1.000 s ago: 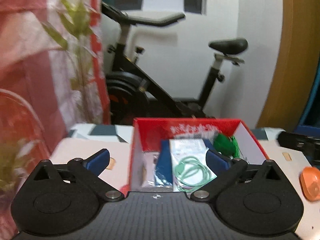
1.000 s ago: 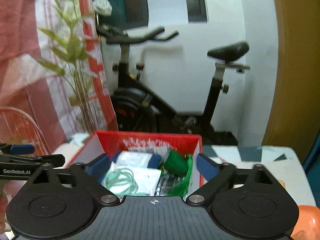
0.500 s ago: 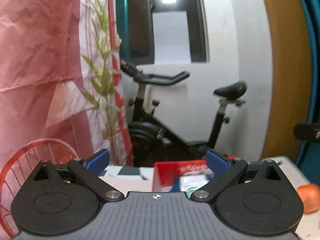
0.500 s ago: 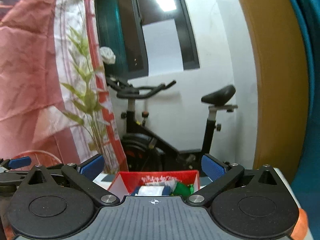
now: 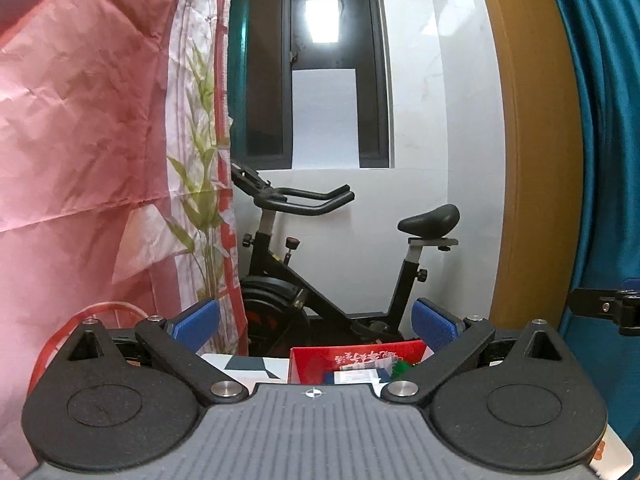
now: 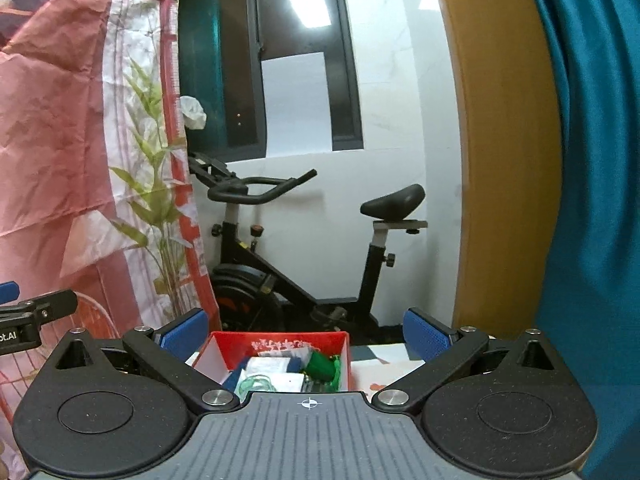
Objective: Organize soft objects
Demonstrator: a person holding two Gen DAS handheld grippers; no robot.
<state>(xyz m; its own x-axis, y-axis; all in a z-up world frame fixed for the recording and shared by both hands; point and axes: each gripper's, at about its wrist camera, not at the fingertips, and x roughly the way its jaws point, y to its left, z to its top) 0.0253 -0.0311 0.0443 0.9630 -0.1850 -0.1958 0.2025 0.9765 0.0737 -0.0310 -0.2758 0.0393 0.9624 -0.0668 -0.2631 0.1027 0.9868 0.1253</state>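
Fingers (image 5: 198, 318) of the left gripper (image 5: 316, 322) spread wide, nothing between them. Red box (image 5: 356, 354) sits low between the fingers, nearer the right one, on the table (image 5: 240, 364); packets inside mostly hidden by the gripper body. Exercise bike (image 5: 340, 264) beyond the fingers, pink curtain (image 5: 80, 140) past the left finger, right gripper (image 5: 604, 308) poking in past the right finger.

Right view: fingers (image 6: 186, 330) of the right gripper (image 6: 306, 334) also wide, empty. Red box (image 6: 276, 346) between them, holding white packets (image 6: 268, 366), a green soft item (image 6: 322, 364) and a green cord loop (image 6: 256, 382). Left gripper (image 6: 36, 312) beyond the left finger.
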